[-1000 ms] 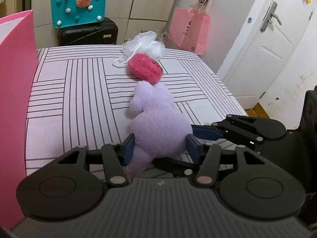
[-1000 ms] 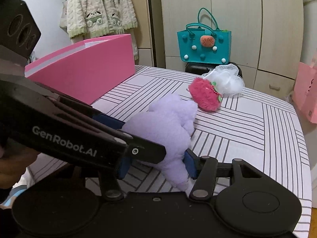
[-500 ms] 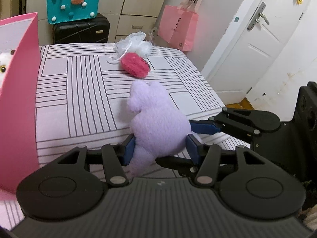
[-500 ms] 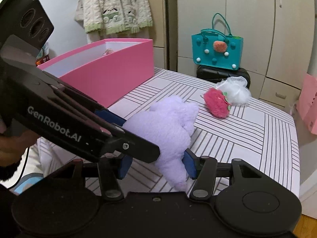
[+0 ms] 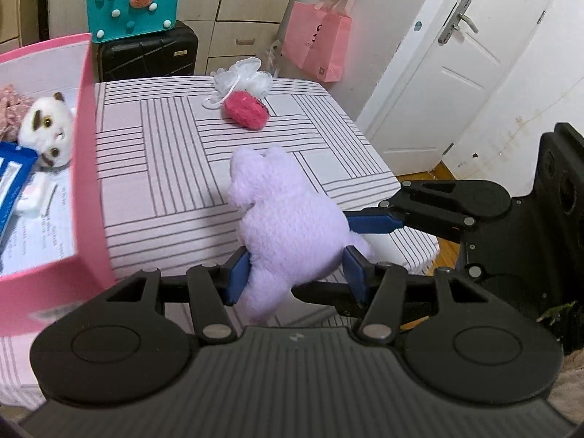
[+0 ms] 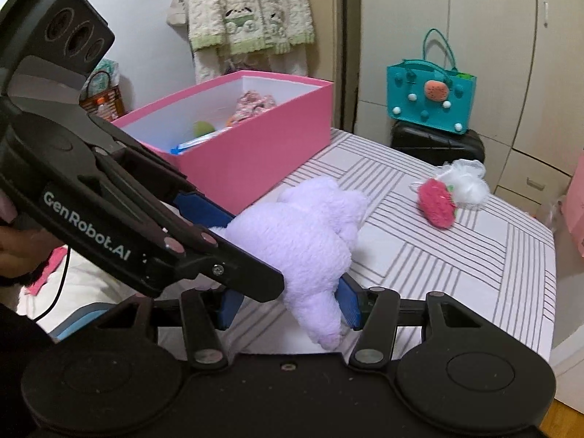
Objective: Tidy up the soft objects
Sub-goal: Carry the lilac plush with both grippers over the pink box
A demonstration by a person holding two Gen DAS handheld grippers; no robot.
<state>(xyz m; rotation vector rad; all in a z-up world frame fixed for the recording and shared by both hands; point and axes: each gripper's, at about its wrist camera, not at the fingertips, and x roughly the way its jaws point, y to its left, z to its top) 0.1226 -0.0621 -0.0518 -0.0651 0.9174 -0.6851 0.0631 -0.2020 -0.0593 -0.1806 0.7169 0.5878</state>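
A lilac plush toy (image 5: 284,222) hangs in the air above the striped table, also seen in the right wrist view (image 6: 303,241). My left gripper (image 5: 295,273) is shut on its lower body. My right gripper (image 6: 288,306) is shut on it too, coming in from the right side. A pink box (image 5: 85,168) stands to the left, open at the top (image 6: 255,146), with a white plush cat (image 5: 47,131) and other items inside. A pink fuzzy toy (image 5: 245,112) and a white mesh puff (image 5: 242,76) lie at the table's far side.
The striped table (image 5: 164,168) ends at a drop on the right. A teal bag (image 5: 133,0) sits on a black suitcase (image 5: 146,54) behind the table. A pink paper bag (image 5: 317,47) hangs near a white door (image 5: 438,84).
Both grippers have lifted the lilac plush off the table and risen. The view now looks down into the pink box, which was seen only from the side before.
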